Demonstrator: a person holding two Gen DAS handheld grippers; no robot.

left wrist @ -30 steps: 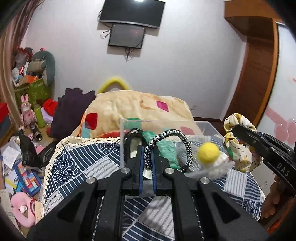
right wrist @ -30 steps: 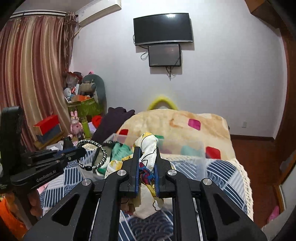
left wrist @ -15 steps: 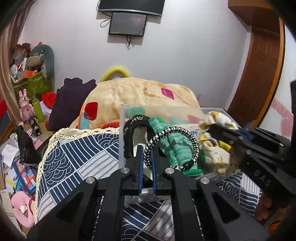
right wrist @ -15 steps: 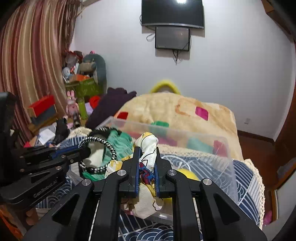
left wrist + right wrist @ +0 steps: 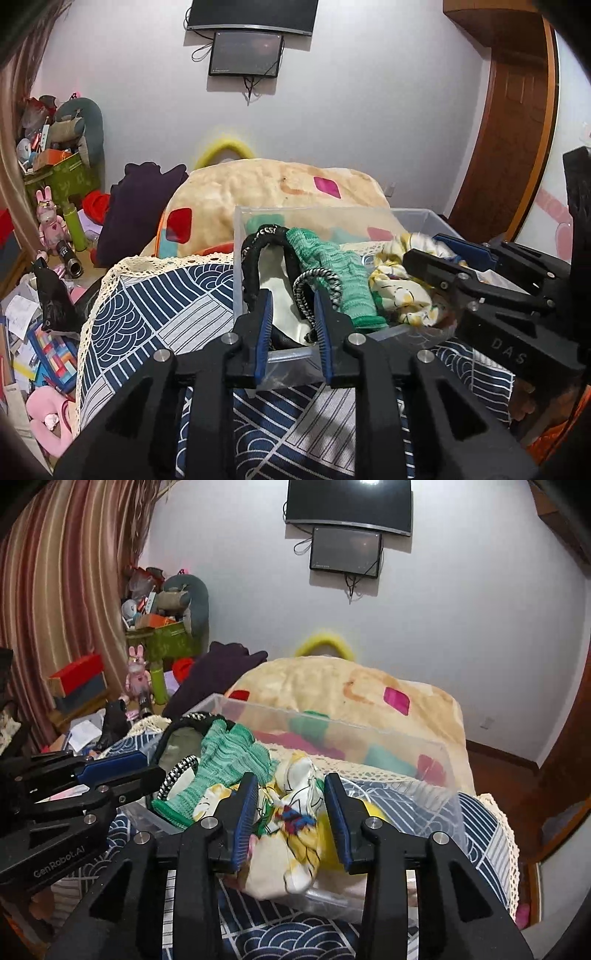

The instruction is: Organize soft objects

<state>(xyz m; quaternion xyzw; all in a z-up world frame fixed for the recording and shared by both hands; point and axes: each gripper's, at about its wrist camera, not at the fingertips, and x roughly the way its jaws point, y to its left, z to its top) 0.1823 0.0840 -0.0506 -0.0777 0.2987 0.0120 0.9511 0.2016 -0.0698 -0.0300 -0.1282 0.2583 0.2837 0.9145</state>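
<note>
A clear plastic bin [image 5: 258, 218] [image 5: 436, 753] stands on the blue patterned cover. It holds a green knit piece [image 5: 332, 266] [image 5: 229, 753], a black band [image 5: 255, 254] and other soft things. My left gripper [image 5: 291, 295] is open over the bin's near left corner; the black-and-white braided hair band [image 5: 314, 280] [image 5: 177, 771] lies between its fingers, released. My right gripper [image 5: 290, 786] is open over the bin; the yellow floral scrunchie [image 5: 291, 812] [image 5: 402, 284] lies loose between its fingers. The right gripper also shows in the left wrist view [image 5: 436, 254].
A cream blanket with coloured patches [image 5: 280, 192] lies behind the bin. A dark purple cloth [image 5: 136, 206] lies to its left. Toys, boxes and papers [image 5: 44, 236] clutter the floor at the left. A wooden door [image 5: 509, 125] is at the right.
Both grippers moved down over the bin and opened. The braided hair band and the floral scrunchie, held tight before, now lie released in the bin.
</note>
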